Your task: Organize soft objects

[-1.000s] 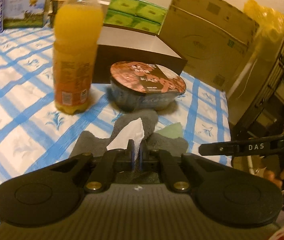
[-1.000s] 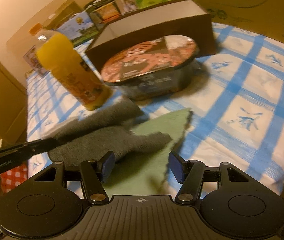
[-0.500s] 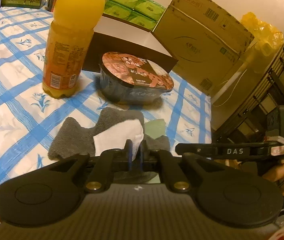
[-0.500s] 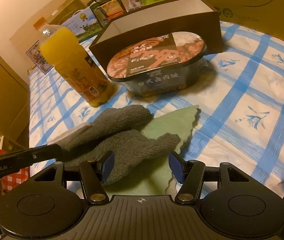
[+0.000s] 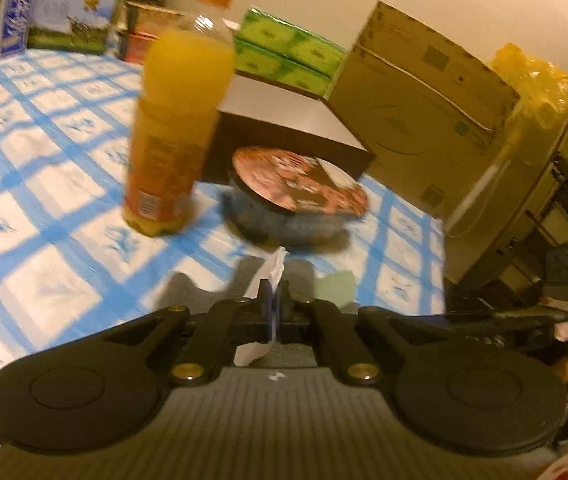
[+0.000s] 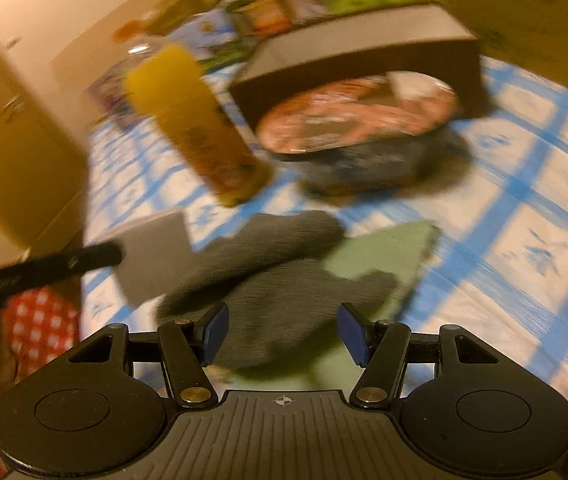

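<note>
My left gripper [image 5: 271, 298] is pinched on a thin white cloth [image 5: 276, 267], and its jaws are closing tight on it. The cloth sticks up edge-on between the pads, and a corner hangs below them. In the right wrist view the same cloth [image 6: 151, 256] looks greyish and hangs from the left gripper's fingers [image 6: 83, 260], left of the pile. A grey towel [image 6: 267, 280] lies crumpled on a pale green cloth [image 6: 384, 256] on the blue-checked tablecloth [image 6: 524, 240]. My right gripper [image 6: 281, 332] stands open just above the towel's near edge, gripping nothing.
An orange juice bottle [image 5: 175, 120] and a sealed noodle bowl [image 5: 296, 192] stand just behind the cloths. Behind those sit a brown box [image 5: 284, 120], green tissue packs [image 5: 288, 56] and a large cardboard box [image 5: 424, 100]. The table's right edge [image 5: 442, 248] is near.
The white cloth has come up off the grey towel and now stands edge-on in the left gripper. Both views have shifted and blurred. The right gripper stays open over the towel.
</note>
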The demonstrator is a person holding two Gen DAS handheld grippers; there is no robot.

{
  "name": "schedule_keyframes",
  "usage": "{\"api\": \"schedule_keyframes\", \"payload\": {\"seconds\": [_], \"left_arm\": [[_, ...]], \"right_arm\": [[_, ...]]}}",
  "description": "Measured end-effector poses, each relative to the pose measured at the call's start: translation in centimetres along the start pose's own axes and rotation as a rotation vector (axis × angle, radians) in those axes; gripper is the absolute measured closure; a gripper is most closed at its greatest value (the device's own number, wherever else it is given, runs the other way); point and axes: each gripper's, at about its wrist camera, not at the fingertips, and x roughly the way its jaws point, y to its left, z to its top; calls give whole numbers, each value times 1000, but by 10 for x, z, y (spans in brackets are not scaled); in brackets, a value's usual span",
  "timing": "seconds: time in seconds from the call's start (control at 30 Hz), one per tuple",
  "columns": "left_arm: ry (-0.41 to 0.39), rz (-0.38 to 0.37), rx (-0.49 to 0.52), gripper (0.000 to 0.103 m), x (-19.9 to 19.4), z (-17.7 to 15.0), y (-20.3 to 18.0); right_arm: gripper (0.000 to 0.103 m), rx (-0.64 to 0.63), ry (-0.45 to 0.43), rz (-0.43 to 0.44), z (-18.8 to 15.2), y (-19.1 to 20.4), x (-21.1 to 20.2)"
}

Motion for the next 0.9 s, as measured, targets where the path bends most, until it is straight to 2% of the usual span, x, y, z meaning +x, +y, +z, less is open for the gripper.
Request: {"api": "schedule_keyframes", "payload": {"seconds": [0.17, 0.3, 0.33, 0.37, 0.4, 0.47, 0.53, 0.67, 0.8, 0.9], "left_arm": [[-26, 70, -19, 102, -15, 3, 14], [-29, 104, -46, 102, -26, -2, 26], [-27, 108, -53, 102, -28, -4, 29], [-25, 112, -61, 102, -29, -6, 32], [-22, 117, -68, 102, -30, -8, 34], [-23, 127, -77, 102, -33, -12, 37], [-29, 129, -87, 102, -36, -13, 40], [-47, 147, -90, 102, -40, -12, 43], [-65, 160, -88, 102, -41, -8, 45], [-66, 161, -87, 102, -40, -7, 45]], "right_arm": [[43, -212, 26, 90, -4, 42, 12], [43, -384, 49, 89, -15, 74, 31], [46, -418, 49, 70, -19, 78, 36], [58, -451, 41, 41, -22, 82, 39], [102, -484, 27, 18, -23, 84, 43], [101, -451, -50, 7, -18, 81, 36], [101, -367, -183, 51, -5, 68, 14], [101, -267, -382, 46, 23, 50, -29], [101, -178, -476, 18, 44, 27, -69], [101, -67, -469, -14, 51, 2, -84]]}}
